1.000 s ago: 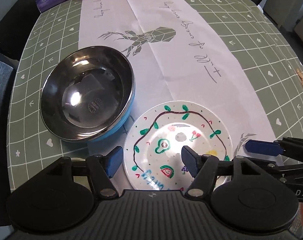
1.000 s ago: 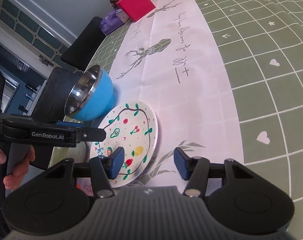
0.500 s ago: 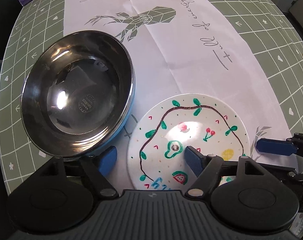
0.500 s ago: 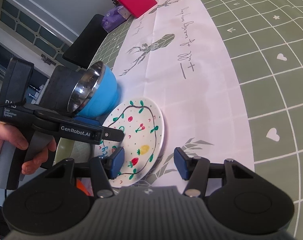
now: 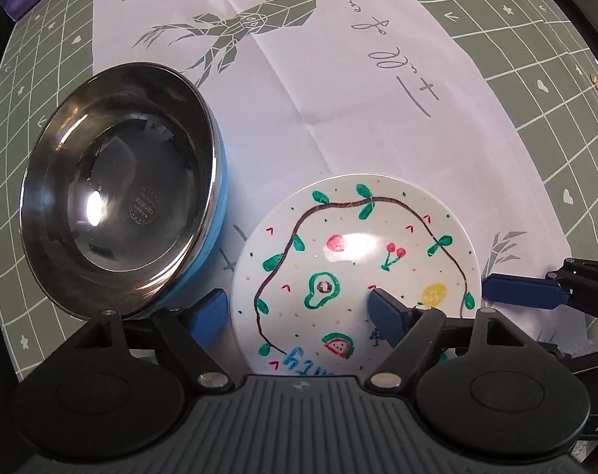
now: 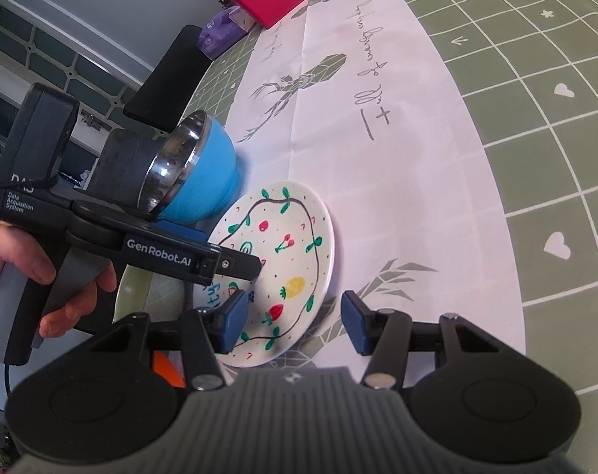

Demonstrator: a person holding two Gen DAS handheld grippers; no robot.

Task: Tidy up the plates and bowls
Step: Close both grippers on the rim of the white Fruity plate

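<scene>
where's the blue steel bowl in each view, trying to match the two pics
Left wrist view: the blue steel bowl fills the left side, seen from above into its shiny inside, just left of the painted plate.
Right wrist view: the bowl sits left of centre, seen from the side, behind the left gripper.
Shared landmark: the painted plate, and the grey deer print on the white runner beyond it.
</scene>
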